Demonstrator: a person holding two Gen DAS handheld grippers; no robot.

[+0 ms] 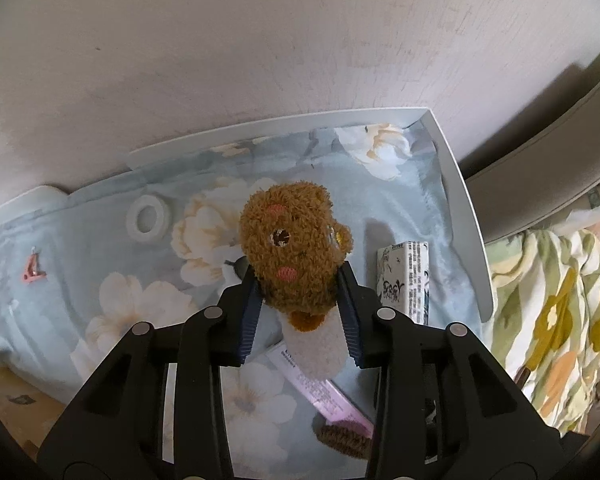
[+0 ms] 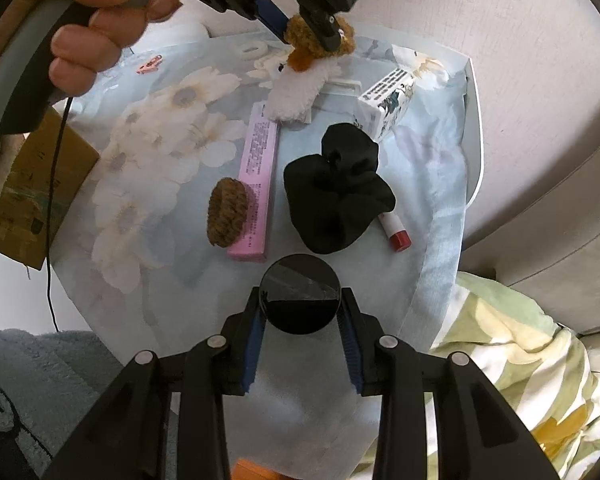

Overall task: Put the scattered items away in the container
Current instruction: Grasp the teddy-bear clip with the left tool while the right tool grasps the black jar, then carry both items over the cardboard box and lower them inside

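A fuzzy brown bear-head plush with a white fleece body (image 1: 296,256) is seen at the centre of the left wrist view, clamped at the neck between the jaws of the left gripper (image 1: 300,300), which are closed in on it. In the right wrist view the same plush (image 2: 300,76) is found at top centre, with its white body hanging down onto the floral blue cloth (image 2: 160,128) and the left gripper (image 2: 308,28) pinching its head from above; a hand (image 2: 96,12) wrapped round that gripper's handle is shown only here, at upper left.

At lower centre of the right wrist view a round black glossy disc (image 2: 300,294) is gripped between the jaws of the right gripper (image 2: 300,320), pressed on both sides.

A black crumpled cloth scrunchie (image 2: 336,192), a white tube with a red cap (image 2: 394,230) and a brown cardboard box (image 2: 32,192) at the left edge are visible only from the right wrist. A long pink box (image 2: 256,184) with a brown knitted oval (image 2: 226,212) lying on it, a white printed carton (image 2: 388,108), a white ring (image 1: 148,218) and a small pink clip (image 1: 32,270) appear in both. All are spread on the cloth, which lies inside a white-rimmed tray (image 1: 464,216).
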